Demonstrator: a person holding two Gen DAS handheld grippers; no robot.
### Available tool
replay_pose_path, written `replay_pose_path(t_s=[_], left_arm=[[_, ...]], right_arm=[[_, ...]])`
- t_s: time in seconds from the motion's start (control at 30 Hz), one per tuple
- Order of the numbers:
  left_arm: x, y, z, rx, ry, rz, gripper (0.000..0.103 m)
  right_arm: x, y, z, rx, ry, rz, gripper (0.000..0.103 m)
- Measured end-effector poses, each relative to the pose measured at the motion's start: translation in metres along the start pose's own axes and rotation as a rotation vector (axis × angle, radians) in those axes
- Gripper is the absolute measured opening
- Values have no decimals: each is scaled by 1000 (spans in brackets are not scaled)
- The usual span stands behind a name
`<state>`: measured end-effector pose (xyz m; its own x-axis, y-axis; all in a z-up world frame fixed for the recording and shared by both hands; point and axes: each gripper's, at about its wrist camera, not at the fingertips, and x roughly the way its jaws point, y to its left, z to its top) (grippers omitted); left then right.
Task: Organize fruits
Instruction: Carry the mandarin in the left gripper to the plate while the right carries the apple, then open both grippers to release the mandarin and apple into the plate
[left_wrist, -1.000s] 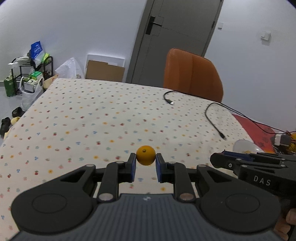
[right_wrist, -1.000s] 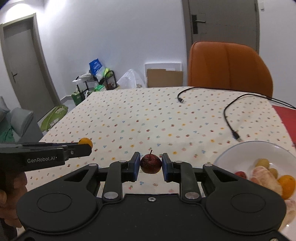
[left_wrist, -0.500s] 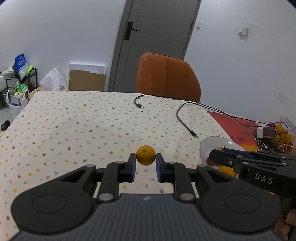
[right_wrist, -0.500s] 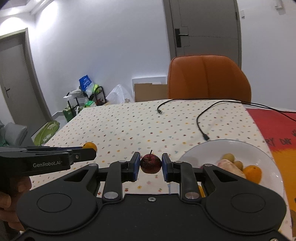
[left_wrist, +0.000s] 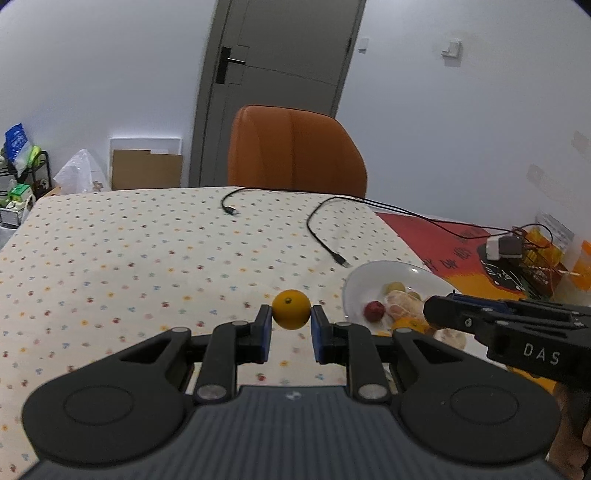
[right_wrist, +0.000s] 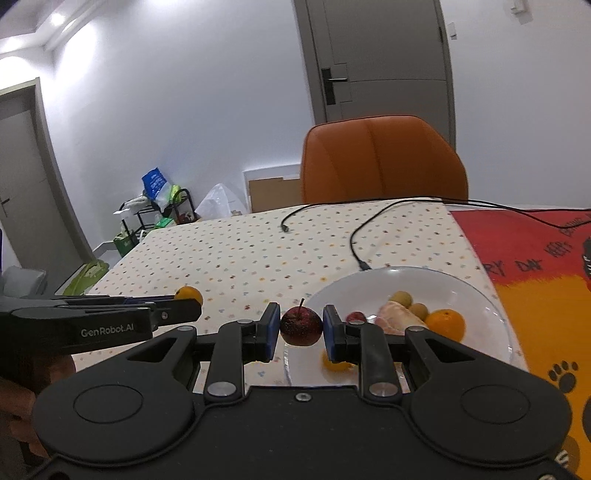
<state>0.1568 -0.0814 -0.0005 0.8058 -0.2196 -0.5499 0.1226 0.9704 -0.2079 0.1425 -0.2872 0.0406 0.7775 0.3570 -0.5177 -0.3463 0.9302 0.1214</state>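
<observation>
Right wrist view: both grippers carry fruit toward the plate
Right gripper pinches a dark red fruit above the rim; left gripper clamps a small orange (over the tablecloth), likely awaiting its turn

"DAS" marks the right gripper, "GenRobot.AI" the left gripper.

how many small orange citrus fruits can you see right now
3, perhaps: one clamped in the left gripper, one whole orange at the white plate's right side, and a yellow-orange one half hidden behind the right gripper's finger. More may be hidden.
</observation>
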Motion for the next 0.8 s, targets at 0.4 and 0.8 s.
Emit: replay_pose_path(t_s=[0.4,0.8], left_arm=[[15,-35,-5,47,22,-37,21],[31,-66,-8,88,49,-88,21]], right_arm=[[-14,-34,-16,56,-2,-22,24],[-28,-66,-20,148,-35,-13,30]])
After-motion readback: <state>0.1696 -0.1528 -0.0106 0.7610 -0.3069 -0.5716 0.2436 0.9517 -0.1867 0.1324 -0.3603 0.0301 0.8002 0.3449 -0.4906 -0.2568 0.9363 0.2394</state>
